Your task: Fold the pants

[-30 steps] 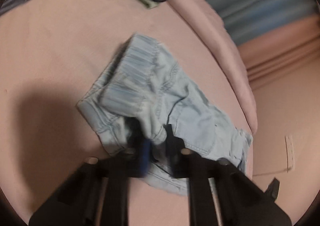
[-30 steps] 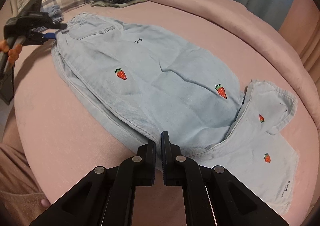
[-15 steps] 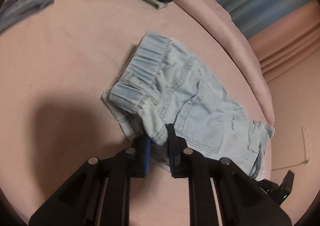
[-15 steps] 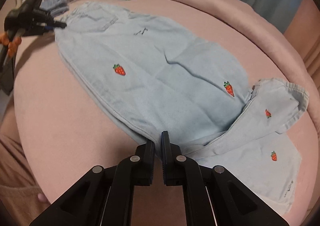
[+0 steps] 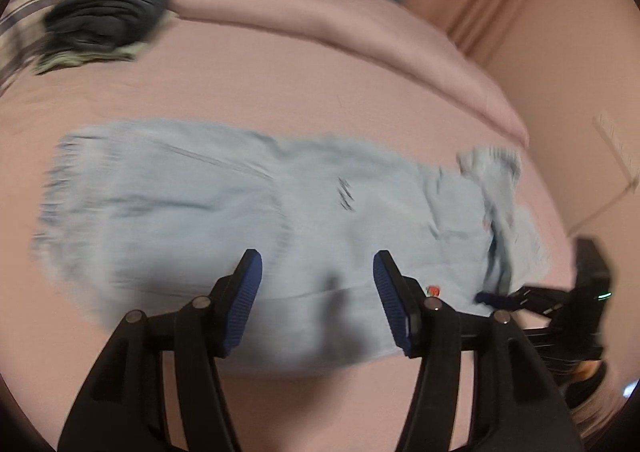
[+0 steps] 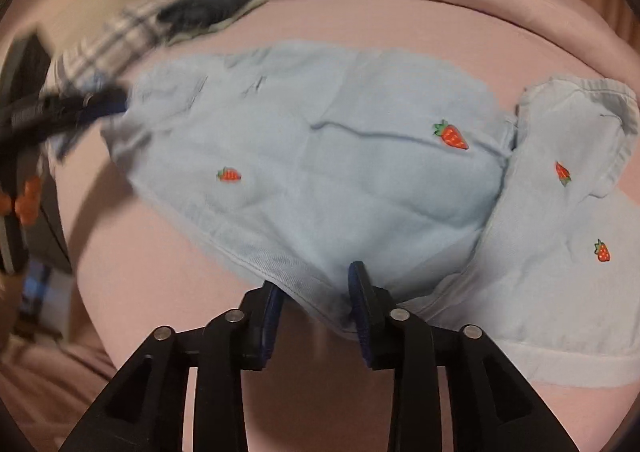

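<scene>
Light blue denim pants (image 6: 328, 171) with red strawberry patches lie spread on the pink bed; they also show in the left wrist view (image 5: 256, 219). The waistband is at the left in the left wrist view, the leg ends at the right in the right wrist view, one leg folded over. My left gripper (image 5: 316, 272) is open and empty, just above the waist end. My right gripper (image 6: 316, 284) stands open with the pants' near edge lying loose between its jaws. The right gripper shows at far right in the left wrist view (image 5: 492, 298).
A folded dark garment pile (image 5: 108, 15) lies at the back left of the pink bed (image 5: 280, 83), also in the right wrist view (image 6: 212, 3), next to a plaid pillow (image 6: 104, 47). A rolled pink duvet (image 5: 360, 27) runs along the far edge. Curtains hang behind.
My left gripper has opened and let go of the waistband, which now lies flat. My right gripper has opened from its hold on the pants' near edge. Both views are blurred by motion.
</scene>
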The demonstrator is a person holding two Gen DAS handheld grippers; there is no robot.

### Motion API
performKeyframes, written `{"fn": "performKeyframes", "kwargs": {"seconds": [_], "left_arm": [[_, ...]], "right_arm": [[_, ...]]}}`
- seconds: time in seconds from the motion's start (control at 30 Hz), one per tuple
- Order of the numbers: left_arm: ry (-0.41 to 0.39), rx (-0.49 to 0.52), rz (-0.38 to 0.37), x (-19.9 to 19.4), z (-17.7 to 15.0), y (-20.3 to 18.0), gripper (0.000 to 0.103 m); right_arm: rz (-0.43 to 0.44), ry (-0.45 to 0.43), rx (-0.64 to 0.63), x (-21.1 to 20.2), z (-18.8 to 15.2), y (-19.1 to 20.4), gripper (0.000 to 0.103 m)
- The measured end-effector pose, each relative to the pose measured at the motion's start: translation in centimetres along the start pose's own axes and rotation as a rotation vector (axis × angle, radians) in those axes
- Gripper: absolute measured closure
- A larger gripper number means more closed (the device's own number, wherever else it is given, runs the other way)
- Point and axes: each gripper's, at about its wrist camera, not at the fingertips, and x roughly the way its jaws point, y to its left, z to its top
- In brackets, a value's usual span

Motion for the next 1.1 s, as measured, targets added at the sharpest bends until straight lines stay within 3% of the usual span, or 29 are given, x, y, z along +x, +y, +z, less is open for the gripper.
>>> {"fn": "performKeyframes", "kwargs": {"seconds": [0.1,0.17,0.23,0.3,0.4,0.5,0.57,0.63,0.7,0.73,0.77,0.87,0.93,1.03,1.1], "left_arm": [[0.107,0.054,0.034,3.8,-0.6,-1.0,0.045],[0.107,0.136,0.084,4.6,-1.6,-1.8,0.041],[0.113,0.173,0.079,4.6,-1.8,-2.4,0.031],[0.12,0.169,0.055,4.5,-1.5,-2.8,0.031],[0.093,0.166,-0.009,4.1,-0.7,-4.1,0.031],[0.091,0.208,-0.095,4.5,-0.5,-6.7,0.031],[0.107,0.237,-0.129,5.0,-0.7,-8.7,0.031],[0.121,0.27,-0.164,6.1,-0.8,-10.4,0.032],[0.154,0.271,-0.176,7.1,-1.7,-10.8,0.032],[0.178,0.262,-0.168,7.8,-1.9,-10.8,0.033],[0.2,0.259,-0.156,8.6,-2.1,-10.9,0.033],[0.199,0.294,-0.138,9.3,-2.0,-11.8,0.033],[0.207,0.294,-0.139,9.2,-2.0,-11.7,0.033],[0.211,0.269,-0.151,9.5,-1.8,-11.5,0.033],[0.213,0.262,-0.154,9.6,-1.7,-11.4,0.032]], "right_arm": [[0.105,-0.048,0.106,-2.9,0.4,-2.0,0.066],[0.123,-0.119,0.168,-5.1,1.0,-3.8,0.061],[0.053,-0.181,0.253,-6.7,2.2,-6.5,0.051],[-0.082,-0.186,0.333,-6.9,4.2,-9.4,0.049],[-0.163,-0.121,0.428,-4.5,6.9,-12.7,0.049],[-0.183,-0.07,0.495,-1.0,9.1,-14.6,0.049],[-0.281,-0.008,0.495,1.6,10.2,-15.3,0.049],[-0.335,0.042,0.499,3.0,9.9,-16.0,0.055],[-0.385,0.045,0.451,3.3,9.7,-15.8,0.072],[-0.382,0.032,0.451,2.9,9.5,-15.8,0.077],[-0.372,0.018,0.464,2.5,9.2,-15.9,0.089],[-0.284,-0.128,0.571,-1.8,6.9,-16.8,0.09],[-0.211,-0.296,0.623,-6.5,4.2,-16.7,0.09],[-0.121,-0.509,0.738,-12.5,-2.1,-16.5,0.09],[-0.072,-0.569,0.862,-14.2,-6.9,-17.9,0.09]]}}
